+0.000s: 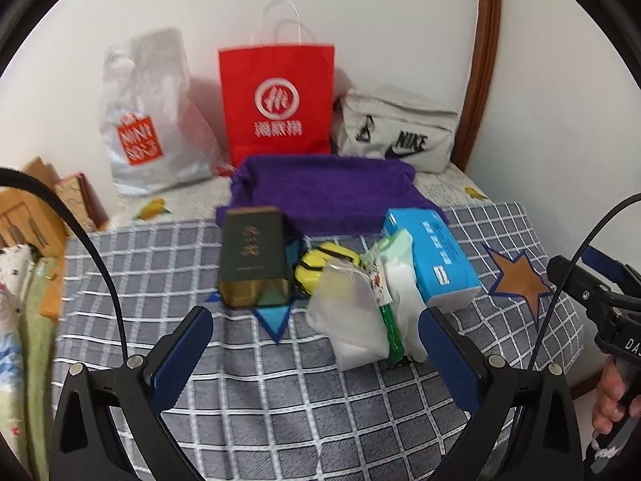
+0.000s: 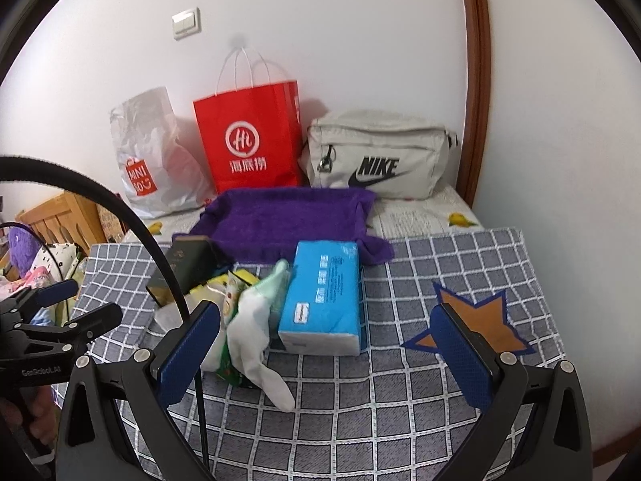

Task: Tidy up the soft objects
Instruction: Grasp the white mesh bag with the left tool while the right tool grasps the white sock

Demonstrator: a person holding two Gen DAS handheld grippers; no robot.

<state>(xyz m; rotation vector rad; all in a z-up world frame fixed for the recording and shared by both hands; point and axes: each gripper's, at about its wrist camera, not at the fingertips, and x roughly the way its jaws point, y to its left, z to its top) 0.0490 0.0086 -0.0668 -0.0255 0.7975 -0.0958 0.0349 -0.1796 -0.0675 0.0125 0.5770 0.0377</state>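
Note:
A small pile lies on the grey checked cloth (image 1: 280,409): a blue tissue pack (image 1: 432,256) (image 2: 324,292), a white-and-green sock (image 1: 404,292) (image 2: 260,324), a clear plastic bag (image 1: 352,308), a yellow-and-black soft item (image 1: 320,264) and a dark box (image 1: 252,256) (image 2: 180,264). Behind them sits a purple towel tray (image 1: 332,192) (image 2: 288,216). My left gripper (image 1: 316,352) is open, just short of the bag and sock. My right gripper (image 2: 328,356) is open too, its jaws wide, in front of the tissue pack.
Against the white wall stand a white Miniso bag (image 1: 148,120) (image 2: 152,160), a red paper bag (image 1: 280,100) (image 2: 252,140) and a grey Nike pouch (image 1: 396,132) (image 2: 380,152). Wooden furniture (image 2: 60,220) and bedding (image 1: 24,320) lie left. An orange star patch (image 2: 476,320) marks the cloth.

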